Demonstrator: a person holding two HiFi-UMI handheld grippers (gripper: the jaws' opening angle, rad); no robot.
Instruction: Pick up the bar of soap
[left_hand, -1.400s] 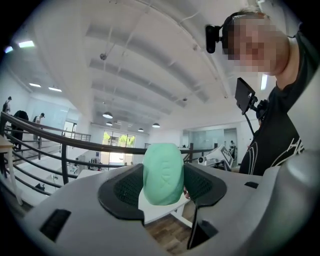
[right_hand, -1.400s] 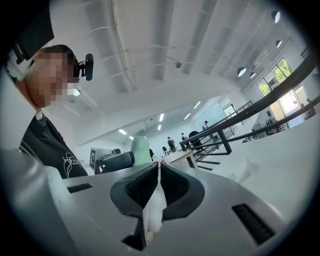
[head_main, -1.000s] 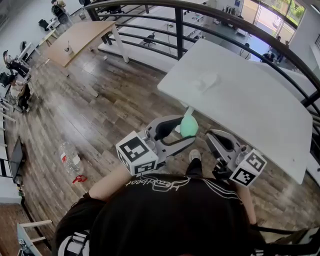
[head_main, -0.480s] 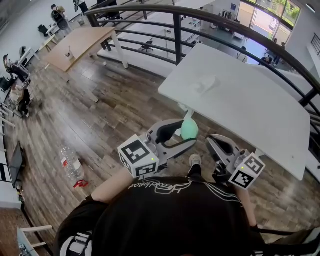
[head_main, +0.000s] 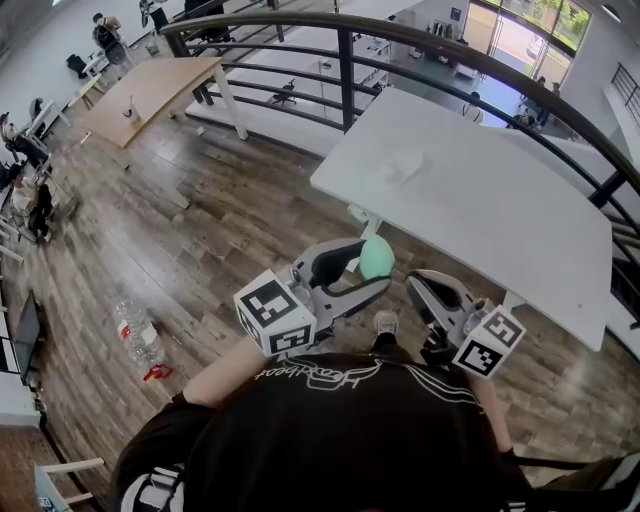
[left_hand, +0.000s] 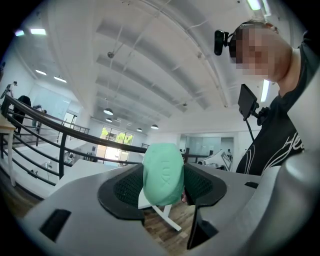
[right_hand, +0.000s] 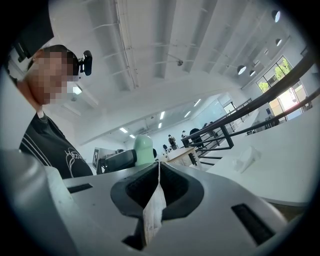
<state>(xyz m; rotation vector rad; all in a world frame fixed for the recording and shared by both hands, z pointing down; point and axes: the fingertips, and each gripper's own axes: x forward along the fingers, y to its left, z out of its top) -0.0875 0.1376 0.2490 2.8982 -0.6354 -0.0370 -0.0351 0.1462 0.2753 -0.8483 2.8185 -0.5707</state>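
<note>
A mint-green bar of soap (head_main: 376, 257) is clamped between the jaws of my left gripper (head_main: 370, 264), held in the air just short of the white table's near edge (head_main: 340, 190). In the left gripper view the soap (left_hand: 162, 172) stands on end, squeezed by both dark pads. My right gripper (head_main: 424, 286) hovers to the right of it, near the person's chest, shut on a thin whitish scrap of paper (right_hand: 152, 210). From the right gripper view the soap (right_hand: 143, 149) shows at the left, past the shut jaws.
A crumpled white wrapper (head_main: 400, 167) lies on the white table. A dark railing (head_main: 450, 55) curves behind the table. On the wooden floor at the left lies a plastic bottle (head_main: 135, 335). A wooden table (head_main: 150, 85) stands at the far left.
The left gripper has lifted the soap slightly and keeps hold of it. The right gripper has barely moved.
</note>
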